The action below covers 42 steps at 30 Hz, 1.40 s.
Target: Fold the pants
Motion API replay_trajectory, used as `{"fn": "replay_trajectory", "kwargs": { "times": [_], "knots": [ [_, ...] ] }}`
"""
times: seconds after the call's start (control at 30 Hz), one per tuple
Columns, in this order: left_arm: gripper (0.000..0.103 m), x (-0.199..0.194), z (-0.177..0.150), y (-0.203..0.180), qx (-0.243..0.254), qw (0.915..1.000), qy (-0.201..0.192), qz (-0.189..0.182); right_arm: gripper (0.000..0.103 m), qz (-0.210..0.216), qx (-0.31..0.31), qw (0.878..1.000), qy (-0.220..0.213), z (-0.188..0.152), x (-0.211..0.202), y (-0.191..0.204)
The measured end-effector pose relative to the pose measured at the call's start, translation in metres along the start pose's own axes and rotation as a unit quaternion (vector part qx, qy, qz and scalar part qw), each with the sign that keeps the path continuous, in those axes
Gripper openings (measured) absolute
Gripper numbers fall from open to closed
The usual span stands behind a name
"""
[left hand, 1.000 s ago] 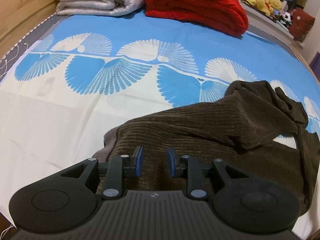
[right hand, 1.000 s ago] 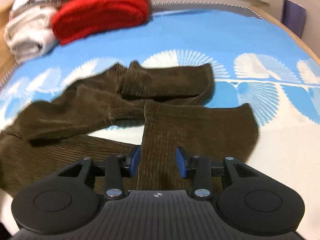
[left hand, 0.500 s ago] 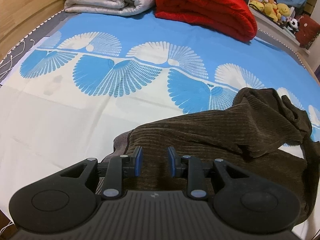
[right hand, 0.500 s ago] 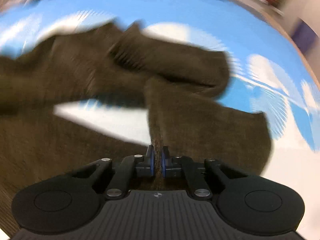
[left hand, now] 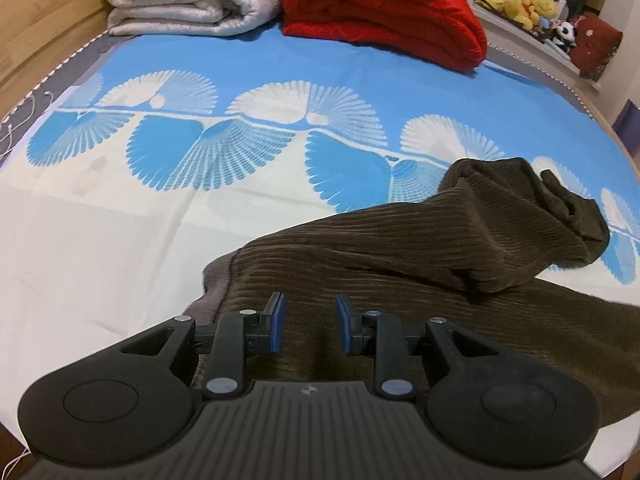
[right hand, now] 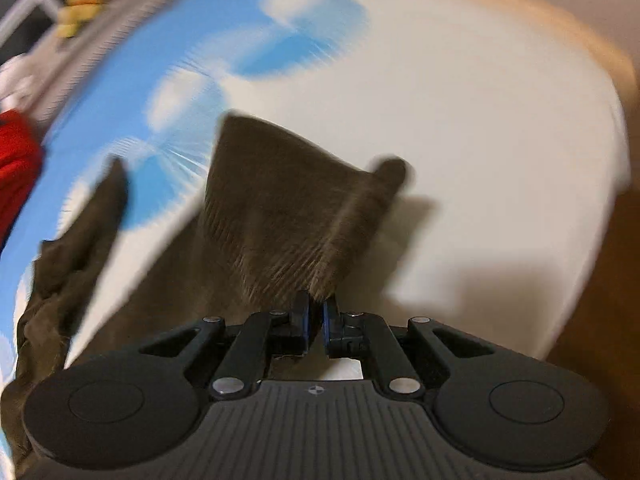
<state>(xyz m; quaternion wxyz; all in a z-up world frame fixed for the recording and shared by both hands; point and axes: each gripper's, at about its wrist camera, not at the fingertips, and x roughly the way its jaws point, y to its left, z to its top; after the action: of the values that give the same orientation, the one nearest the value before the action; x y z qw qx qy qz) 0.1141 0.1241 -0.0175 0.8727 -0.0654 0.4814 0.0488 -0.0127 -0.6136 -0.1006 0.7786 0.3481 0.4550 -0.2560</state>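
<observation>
Dark brown corduroy pants (left hand: 420,256) lie crumpled on a bed with a blue and white fan-pattern sheet (left hand: 200,152). My left gripper (left hand: 308,320) is open and hovers just over one end of the pants, near its edge. My right gripper (right hand: 316,316) is shut on a fold of the pants (right hand: 288,220) and holds that end lifted off the sheet. The right wrist view is blurred by motion.
A folded white blanket (left hand: 188,0) and a folded red blanket (left hand: 384,8) lie at the far end of the bed. Stuffed toys (left hand: 520,0) sit on a shelf at the far right. The bed's wooden edge (right hand: 600,280) shows right of my right gripper.
My right gripper closed on the pants and has lifted and swung that end to the right. My left gripper stayed open over the other end, shifting only slightly.
</observation>
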Motion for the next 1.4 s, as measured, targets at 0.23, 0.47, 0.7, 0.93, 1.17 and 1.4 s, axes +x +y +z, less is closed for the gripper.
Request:
{"fn": "replay_trajectory", "kwargs": {
  "times": [0.23,0.47,0.7,0.93,1.17,1.4],
  "knots": [
    [0.045,0.005,-0.002,0.036,-0.044,0.9988,0.021,0.007,0.006,0.012,0.004,1.000,-0.005,-0.004,-0.004,-0.010],
    [0.061,0.024,-0.010,0.108,-0.141,0.9868,0.079,-0.003,0.032,-0.035,0.073,0.996,0.034,0.008,0.031,-0.025],
    [0.084,0.058,-0.025,0.128,-0.150,0.9781,0.143,-0.018,0.047,-0.083,0.134,0.987,0.038,0.019,0.054,-0.049],
    [0.089,0.083,-0.035,0.134,-0.165,0.9717,0.169,-0.012,0.013,-0.085,0.108,0.990,0.026,0.019,0.059,-0.039],
    [0.029,0.069,-0.030,0.117,-0.104,0.9851,0.136,-0.013,0.010,0.002,0.079,0.995,-0.068,0.034,0.024,-0.023],
    [0.002,-0.023,-0.015,0.106,-0.077,0.9963,0.000,-0.038,0.009,0.134,0.051,0.968,-0.205,0.042,-0.032,-0.010]
  ]
}}
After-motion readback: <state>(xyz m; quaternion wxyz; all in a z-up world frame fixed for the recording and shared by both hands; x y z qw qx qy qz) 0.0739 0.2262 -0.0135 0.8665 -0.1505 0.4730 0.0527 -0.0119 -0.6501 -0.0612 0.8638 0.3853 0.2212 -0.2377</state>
